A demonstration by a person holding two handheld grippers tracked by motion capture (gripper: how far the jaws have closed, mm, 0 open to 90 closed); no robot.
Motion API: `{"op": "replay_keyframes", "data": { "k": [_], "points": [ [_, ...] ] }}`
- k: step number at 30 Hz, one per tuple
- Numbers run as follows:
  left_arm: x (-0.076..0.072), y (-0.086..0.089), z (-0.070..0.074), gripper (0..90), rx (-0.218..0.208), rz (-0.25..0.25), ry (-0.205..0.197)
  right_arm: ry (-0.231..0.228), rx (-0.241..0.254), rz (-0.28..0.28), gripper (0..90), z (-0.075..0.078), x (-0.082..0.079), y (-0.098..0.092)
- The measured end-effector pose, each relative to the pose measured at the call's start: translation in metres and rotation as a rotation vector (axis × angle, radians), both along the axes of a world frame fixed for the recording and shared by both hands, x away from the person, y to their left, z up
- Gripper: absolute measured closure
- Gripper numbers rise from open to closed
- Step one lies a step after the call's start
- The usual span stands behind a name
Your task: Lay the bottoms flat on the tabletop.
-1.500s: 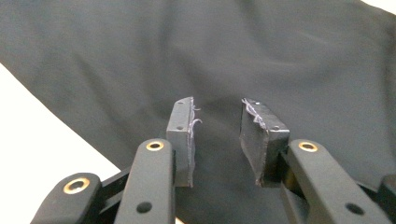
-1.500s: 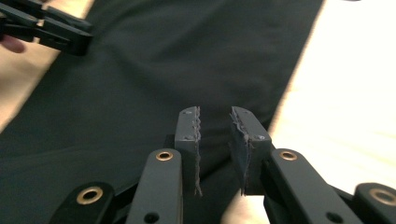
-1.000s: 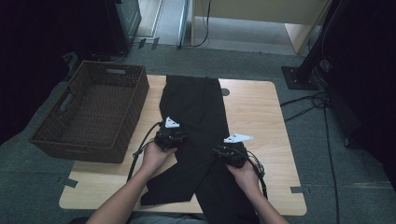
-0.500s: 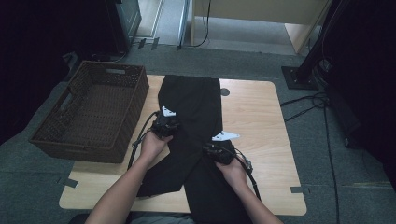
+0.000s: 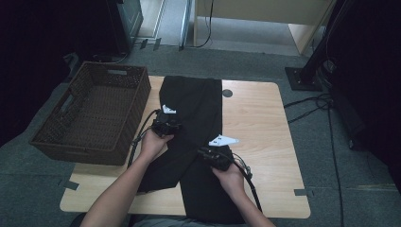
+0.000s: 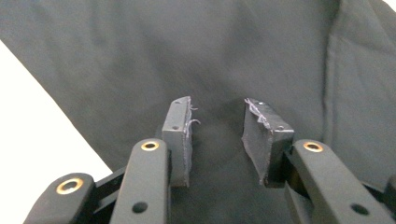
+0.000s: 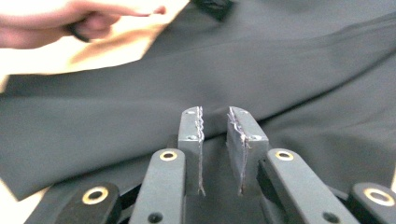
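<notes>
A: Where do your black trousers point(image 5: 191, 113) lie?

B: Flat along the middle of the wooden table point(image 5: 265, 123), legs toward you, just beside the wicker basket point(image 5: 90, 113).

A: And your left gripper point(image 6: 217, 123)?

B: Its 2 jaws have just been opening; a clear gap, fabric below, nothing pinched.

A: Your right gripper point(image 7: 215, 126)?

B: Its jaws have just been closing to a narrow gap over a fold, pads not pressing it.

wicker basket point(image 5: 90, 116) left of table point(image 5: 257, 123) | grey carpet floor point(image 5: 340, 161) | black stand base point(image 5: 302, 78)
</notes>
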State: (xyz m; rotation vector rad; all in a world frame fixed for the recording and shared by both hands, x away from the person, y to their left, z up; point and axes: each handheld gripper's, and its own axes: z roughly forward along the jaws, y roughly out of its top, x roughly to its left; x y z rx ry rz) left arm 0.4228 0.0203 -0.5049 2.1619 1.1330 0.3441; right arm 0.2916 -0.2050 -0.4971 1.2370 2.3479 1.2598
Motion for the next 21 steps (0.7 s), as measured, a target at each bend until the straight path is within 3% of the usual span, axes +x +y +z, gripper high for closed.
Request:
{"op": "replay_keyframes", "data": {
  "k": [2,4,6,9,13,17,21],
  "points": [
    [-0.001,0.001,0.0,61.7,-0.01,0.005,0.004,0.018,0.005,0.021,79.4,-0.003,-0.011,0.005],
    [-0.001,0.003,-0.001,61.6,-0.028,0.01,0.006,0.008,-0.026,0.037,80.3,-0.008,-0.018,0.01],
    [0.0,0.004,-0.001,61.6,-0.031,0.005,0.008,0.003,-0.069,0.042,81.2,-0.013,-0.021,0.013],
    [0.001,0.004,-0.001,61.3,-0.03,-0.004,0.005,0.027,-0.08,0.045,81.8,-0.019,-0.022,0.016],
    [0.004,0.005,-0.002,61.4,-0.047,0.002,0.004,0.029,-0.05,0.083,82.0,-0.02,-0.023,0.027],
    [0.01,0.003,-0.002,61.9,-0.051,0.003,0.019,0.02,-0.066,0.111,82.9,-0.02,-0.019,0.046],
    [0.012,0.003,-0.001,61.4,-0.043,-0.01,0.021,0.031,-0.004,0.134,78.9,-0.023,-0.016,0.066]
  ]
}}
